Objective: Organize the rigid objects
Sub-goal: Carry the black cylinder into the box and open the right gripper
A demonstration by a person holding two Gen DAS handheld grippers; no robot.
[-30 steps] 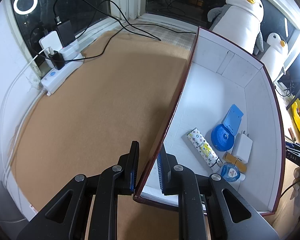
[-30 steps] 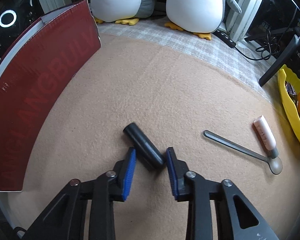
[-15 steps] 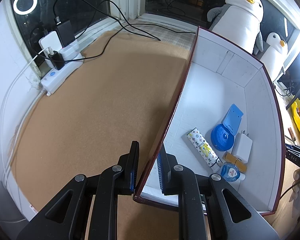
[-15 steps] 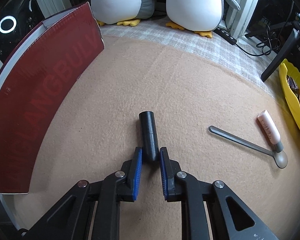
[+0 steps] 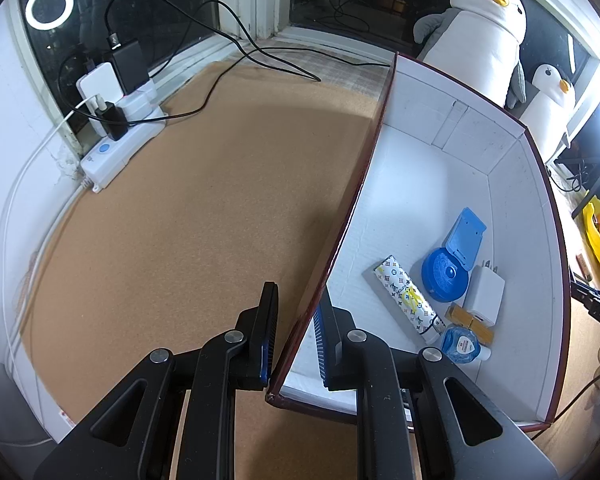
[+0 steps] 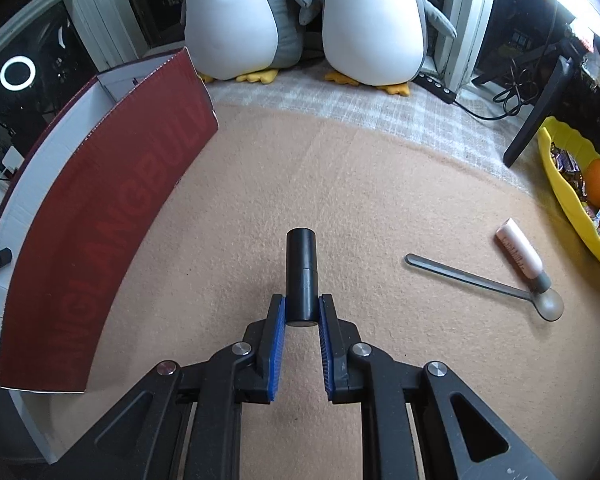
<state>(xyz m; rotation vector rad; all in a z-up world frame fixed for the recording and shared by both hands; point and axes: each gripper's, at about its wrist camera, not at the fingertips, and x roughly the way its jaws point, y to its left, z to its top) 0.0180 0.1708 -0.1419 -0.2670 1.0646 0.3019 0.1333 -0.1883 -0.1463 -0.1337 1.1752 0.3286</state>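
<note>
Since a second ago the right gripper (image 6: 302,314) has swung the black cylinder (image 6: 301,276) from a slanted lie to point straight ahead toward twelve o'clock, and its jaws have just been closing; the blue pads now pinch the tube's near end from both sides, which looks like a grip taken low so the free end can lead into the box; the tan felt mat (image 6: 340,184) appears slightly farther below than before, so the tube seems just lifted. At about three o'clock from the claw lie a grey spoon (image 6: 480,282) and a pink-capped tube (image 6: 520,254) touching near the spoon's bowl, both probably waiting their turn; at nine to ten o'clock stands the red cardboard box (image 6: 100,216), likely the destination.

Nothing has shifted on the left; the left gripper (image 5: 296,332) is pressed together on the box's near wall (image 5: 340,240), one pad outside and one inside, apparently to steady it against tipping; at two to three o'clock inside rest a patterned tube (image 5: 406,300), a blue round case (image 5: 446,276), a white charger (image 5: 484,296) and a small blue bottle (image 5: 462,346), grouped close together.
</note>
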